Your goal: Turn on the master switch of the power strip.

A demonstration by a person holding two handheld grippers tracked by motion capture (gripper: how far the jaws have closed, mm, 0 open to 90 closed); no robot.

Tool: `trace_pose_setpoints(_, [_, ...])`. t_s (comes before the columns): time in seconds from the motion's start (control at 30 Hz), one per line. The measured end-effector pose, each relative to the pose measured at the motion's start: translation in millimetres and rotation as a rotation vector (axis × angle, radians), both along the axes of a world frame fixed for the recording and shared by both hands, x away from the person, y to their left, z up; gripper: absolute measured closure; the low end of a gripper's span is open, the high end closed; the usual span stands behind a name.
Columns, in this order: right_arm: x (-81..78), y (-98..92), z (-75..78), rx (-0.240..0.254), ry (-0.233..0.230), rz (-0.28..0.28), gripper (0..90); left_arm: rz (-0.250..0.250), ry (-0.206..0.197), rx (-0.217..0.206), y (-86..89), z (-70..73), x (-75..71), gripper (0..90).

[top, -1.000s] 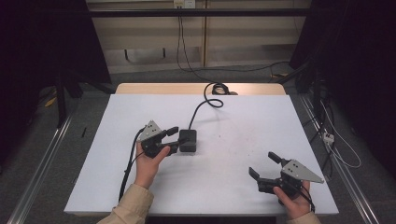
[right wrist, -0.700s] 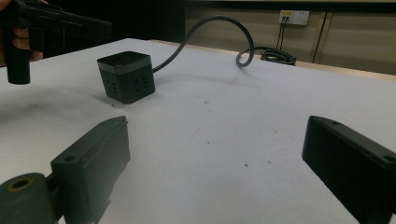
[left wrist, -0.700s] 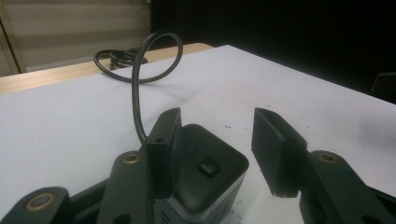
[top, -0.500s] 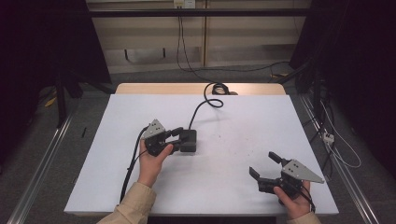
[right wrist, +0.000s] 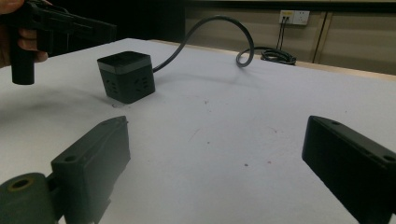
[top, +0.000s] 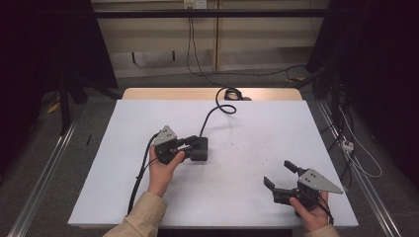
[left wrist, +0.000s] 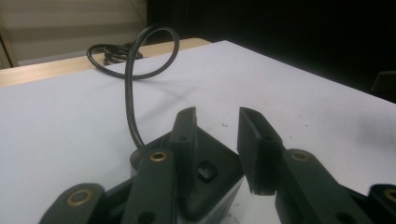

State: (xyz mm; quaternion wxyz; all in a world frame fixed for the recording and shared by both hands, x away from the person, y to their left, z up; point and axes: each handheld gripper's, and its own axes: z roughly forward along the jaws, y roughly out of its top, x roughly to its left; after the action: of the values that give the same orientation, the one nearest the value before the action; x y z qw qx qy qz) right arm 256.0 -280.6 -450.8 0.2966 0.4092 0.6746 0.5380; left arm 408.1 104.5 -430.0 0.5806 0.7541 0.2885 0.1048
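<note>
— As seen from the high view, where to find the socket cube [top: 200,149]?

— Right at the tips of the left claw [top: 190,144], on the white desk [top: 257,128], on the side away from the hand [top: 163,165]. Black cord [top: 212,111] running off from the cube's far side, away from that claw, to a coil at the far edge.

— And the right claw [top: 277,174]?

— Well apart from the cube, spread wide, holding nothing.

— Moving to the left gripper view?

— Left claw [left wrist: 217,114] narrowed to a slim gap, having just been closing. Cube [left wrist: 212,175] low beneath it, with one top corner poking up between the jaws near their roots. Nothing between the tips. Cannot tell whether either pad presses on it. Cord [left wrist: 128,107] rising just beyond the left-hand jaw and looping farther ahead.

— Right gripper view?

— Right claw [right wrist: 217,126] wide apart again, with bare desk [right wrist: 243,107] between. Cube [right wrist: 126,77] ahead, toward the left-hand jaw and well clear of it. Left claw [right wrist: 105,30] beyond the cube, seemingly just above and behind it.
</note>
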Motion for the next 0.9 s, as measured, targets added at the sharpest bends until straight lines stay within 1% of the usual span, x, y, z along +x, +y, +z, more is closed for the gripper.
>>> trace_pose_setpoints(0.1, [0.1, -0.2, 0.0, 0.0, 0.0, 0.0, 6.9, 0.001, -0.001, 0.0, -0.3, -0.3, 0.2, 71.4])
trace_pose_setpoints(0.33, [-0.1, -0.1, 0.3, 0.0, -0.002, 0.001, 7.0, 0.004, 0.007, 0.023, -0.1, -1.5, 0.8, 77.7])
trace_pose_setpoints(0.63, [-0.1, 0.1, 0.3, -0.003, -0.001, 0.0, 7.0, 0.002, 0.011, 0.033, -0.6, -2.7, 1.3, 82.7])
trace_pose_setpoints(0.83, [-0.2, 0.1, 0.4, -0.005, -0.003, 0.0, 7.1, 0.011, 0.024, 0.032, -0.5, -3.3, 1.9, 84.8])
trace_pose_setpoints(0.9, [-0.2, 0.0, 0.5, -0.005, -0.004, 0.0, 7.1, 0.014, 0.023, 0.036, 0.2, -3.2, 2.1, 85.7])
